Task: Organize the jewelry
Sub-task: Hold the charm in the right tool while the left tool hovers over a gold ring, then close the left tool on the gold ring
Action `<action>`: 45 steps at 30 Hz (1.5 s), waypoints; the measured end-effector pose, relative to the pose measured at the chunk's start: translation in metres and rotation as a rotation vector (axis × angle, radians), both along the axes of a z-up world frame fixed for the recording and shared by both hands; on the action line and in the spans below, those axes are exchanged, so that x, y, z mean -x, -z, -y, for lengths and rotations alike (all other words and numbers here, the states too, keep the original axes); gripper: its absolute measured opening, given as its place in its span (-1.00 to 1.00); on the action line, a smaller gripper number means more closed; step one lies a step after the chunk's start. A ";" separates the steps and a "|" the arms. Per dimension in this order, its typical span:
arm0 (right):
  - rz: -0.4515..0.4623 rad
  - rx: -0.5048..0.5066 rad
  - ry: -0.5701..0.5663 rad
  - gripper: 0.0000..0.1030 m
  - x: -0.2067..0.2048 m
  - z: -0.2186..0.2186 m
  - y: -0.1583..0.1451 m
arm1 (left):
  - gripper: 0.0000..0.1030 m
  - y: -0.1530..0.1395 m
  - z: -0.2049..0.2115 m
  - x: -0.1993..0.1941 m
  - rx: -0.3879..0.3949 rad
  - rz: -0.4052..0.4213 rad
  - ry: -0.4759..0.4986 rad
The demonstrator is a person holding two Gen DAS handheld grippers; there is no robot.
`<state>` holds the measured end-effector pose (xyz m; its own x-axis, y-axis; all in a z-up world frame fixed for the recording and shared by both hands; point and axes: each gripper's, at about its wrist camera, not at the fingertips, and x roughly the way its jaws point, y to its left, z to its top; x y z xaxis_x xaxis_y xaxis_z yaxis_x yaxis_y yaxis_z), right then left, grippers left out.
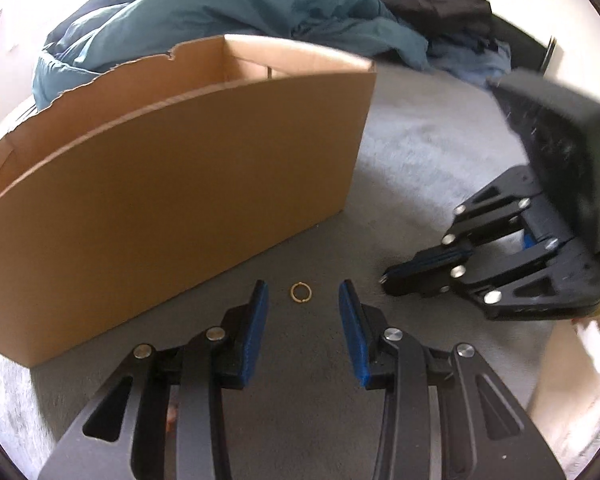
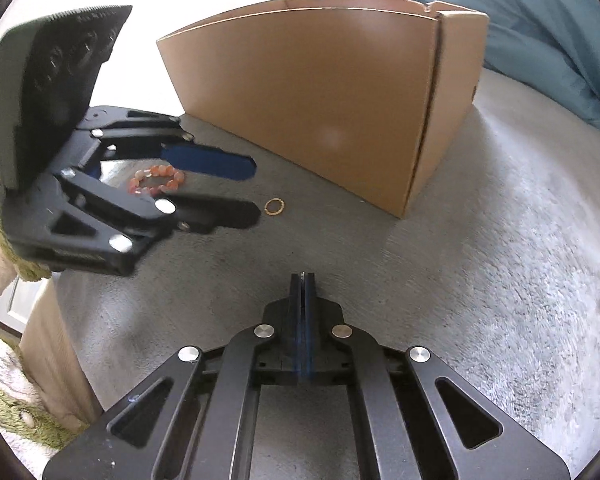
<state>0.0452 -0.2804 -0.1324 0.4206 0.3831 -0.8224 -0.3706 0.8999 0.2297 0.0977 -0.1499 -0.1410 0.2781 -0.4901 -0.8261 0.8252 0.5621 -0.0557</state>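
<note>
Cardboard fills much of the left wrist view: we see a tall brown box (image 1: 172,184) standing on grey carpet (image 1: 420,152), its contents hidden behind the near wall, though a divider shows at the top. We note the left gripper (image 1: 303,300) held wide, a small gold ring (image 1: 300,292) lying on the carpet between its blue pads (image 1: 352,320), touching neither. To the right, the right gripper (image 1: 388,280) rests low with fingers pressed together; its body is blurred and cut off by the frame edge. Behind the box lies a rumpled teal duvet (image 1: 228,12). We read no writing.

From the right wrist view, we find the right gripper (image 2: 305,276) closed flat, nothing visible between its pads. The left gripper (image 2: 256,188) stands spread, the ring (image 2: 274,206) just beyond its tips. A bracelet (image 2: 156,180) of orange beads lies between its fingers, partly hidden by the lower one. The box (image 2: 320,112) stands behind, unlabelled.
</note>
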 end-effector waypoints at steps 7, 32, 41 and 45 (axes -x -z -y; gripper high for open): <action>0.002 -0.020 -0.001 -1.00 0.005 0.011 -0.003 | -0.32 0.015 0.010 -0.002 -0.048 0.012 0.004; -0.031 -0.015 -0.003 -1.00 -0.011 0.011 -0.002 | -0.46 0.026 0.010 -0.006 -0.071 0.028 0.006; -0.031 -0.016 -0.003 -1.00 -0.012 0.010 0.001 | -0.47 0.028 0.012 -0.005 -0.070 0.026 0.005; -0.032 -0.018 -0.002 -1.00 -0.011 0.010 0.002 | -0.47 0.028 0.011 -0.006 -0.069 0.023 0.005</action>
